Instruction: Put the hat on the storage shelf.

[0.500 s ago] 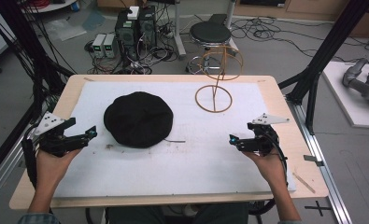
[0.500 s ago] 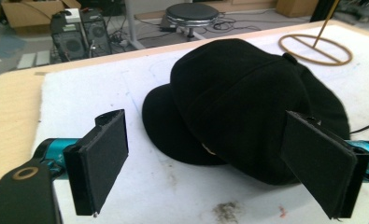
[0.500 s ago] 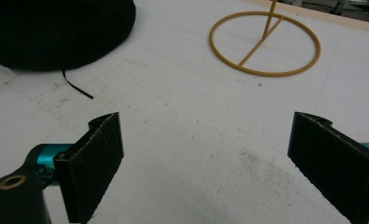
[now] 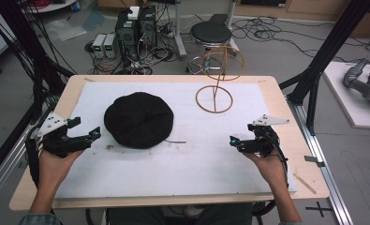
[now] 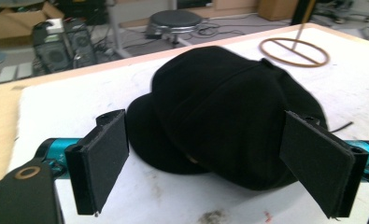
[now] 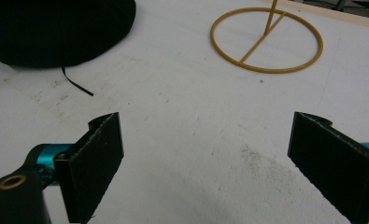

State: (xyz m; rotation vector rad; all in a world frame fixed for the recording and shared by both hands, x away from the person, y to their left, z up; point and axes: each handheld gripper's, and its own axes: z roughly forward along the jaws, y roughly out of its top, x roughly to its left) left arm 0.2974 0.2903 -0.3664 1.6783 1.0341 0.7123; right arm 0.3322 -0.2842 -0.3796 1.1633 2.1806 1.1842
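A black hat (image 4: 138, 119) lies flat on the white mat, left of centre. My left gripper (image 4: 85, 127) is open at the hat's left edge, pointing at it and not touching. In the left gripper view the hat (image 5: 229, 107) sits just beyond the wide-apart pads (image 5: 105, 161), with nothing held. A golden wire stand (image 4: 214, 99) with a ring base stands at the back centre-right. My right gripper (image 4: 235, 142) rests on the mat at the right, open and empty. In the right gripper view the stand's base (image 6: 255, 46) is ahead and the hat (image 6: 56, 28) is at the upper left.
A thin black strap (image 4: 175, 141) trails from the hat's right side onto the white mat (image 4: 182, 168). The mat covers a wooden table (image 4: 28, 192). Behind the table are a stool (image 4: 210, 33) and computer boxes (image 4: 136, 28) on the floor. Black frame posts (image 4: 314, 84) flank the table.
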